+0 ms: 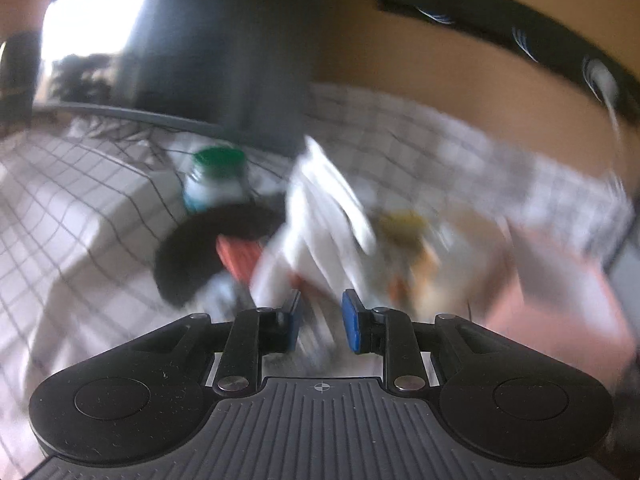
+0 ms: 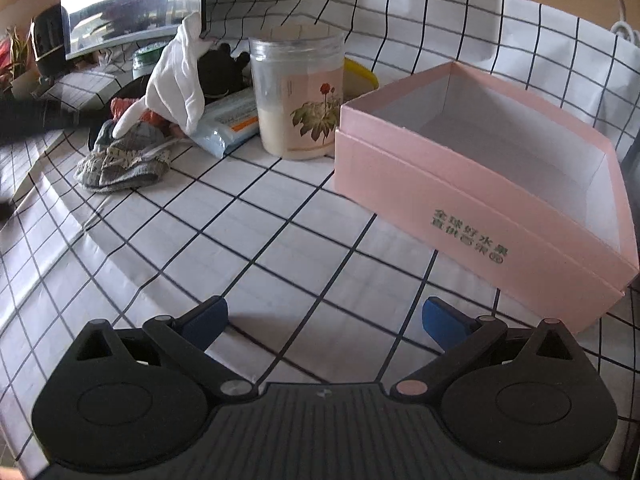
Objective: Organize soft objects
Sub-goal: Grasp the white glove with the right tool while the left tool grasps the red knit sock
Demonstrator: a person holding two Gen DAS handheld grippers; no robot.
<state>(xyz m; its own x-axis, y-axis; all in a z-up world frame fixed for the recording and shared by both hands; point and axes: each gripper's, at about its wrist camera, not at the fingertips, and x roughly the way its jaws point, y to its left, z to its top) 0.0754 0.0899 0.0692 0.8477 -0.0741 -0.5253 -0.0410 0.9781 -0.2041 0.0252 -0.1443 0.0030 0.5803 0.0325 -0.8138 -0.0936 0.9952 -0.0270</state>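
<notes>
The left wrist view is motion-blurred. My left gripper (image 1: pixel 320 320) has its blue pads a small gap apart, and a white glove (image 1: pixel 320 216) hangs just beyond them; whether it is held is unclear. The right wrist view shows the same white glove (image 2: pixel 180 80) lifted above a grey knitted hat (image 2: pixel 124 160) and an orange-red soft item (image 2: pixel 120 106). A black plush (image 2: pixel 222 70) lies behind them. An open pink box (image 2: pixel 480 184) stands at the right. My right gripper (image 2: pixel 324 320) is open and empty, low over the checked cloth.
A clear jar with a flower label (image 2: pixel 300 100) stands next to the pink box, with a blue wipes pack (image 2: pixel 228 120) and a yellow item (image 2: pixel 360 78) beside it. A green-lidded jar (image 1: pixel 216 180) stands further back. A monitor (image 2: pixel 128 0) is at the far left.
</notes>
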